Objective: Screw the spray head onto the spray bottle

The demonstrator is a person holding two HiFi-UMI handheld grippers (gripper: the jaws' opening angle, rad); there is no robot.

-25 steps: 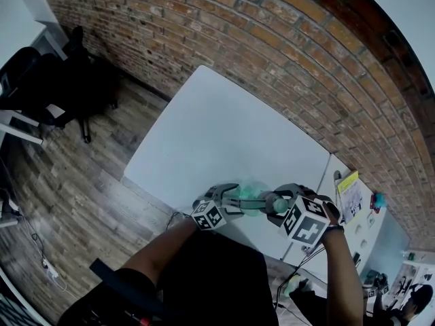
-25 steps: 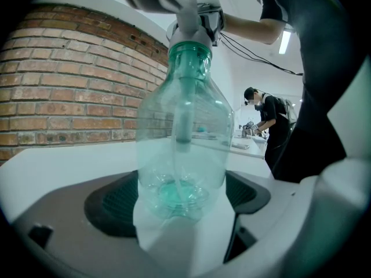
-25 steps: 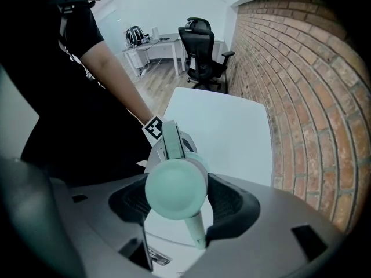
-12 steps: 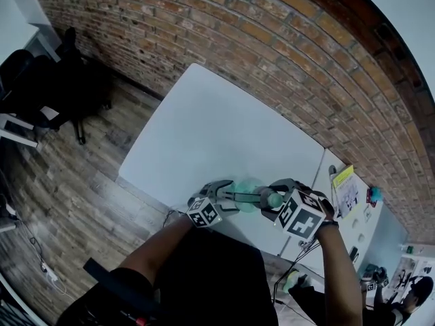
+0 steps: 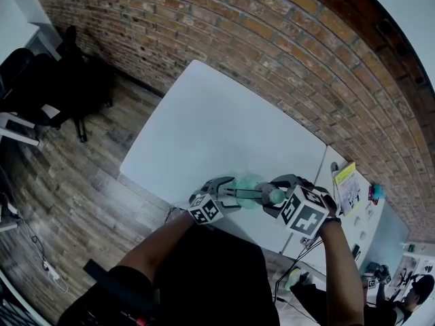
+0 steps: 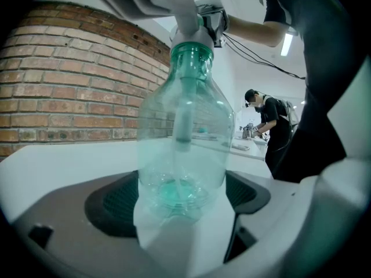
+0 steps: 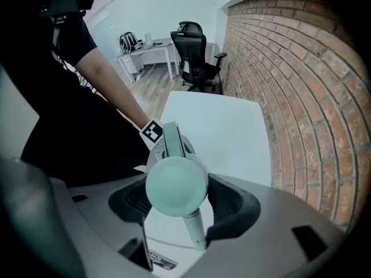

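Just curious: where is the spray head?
The spray head sits low centre in the head view, atop the bottle, gripped by the right hand-held gripper.

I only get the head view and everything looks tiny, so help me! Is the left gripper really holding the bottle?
Observer: Yes. In the left gripper view, the left gripper has its jaws pressed on both sides of the clear bottle, near its bottom.
Child: Is the spray head on top?
Observer: The spray head sits on the bottle's green neck, with its tube hanging down inside.
Child: What does the other gripper hold?
Observer: In the right gripper view, the right gripper is closed on the round green part of the spray head.
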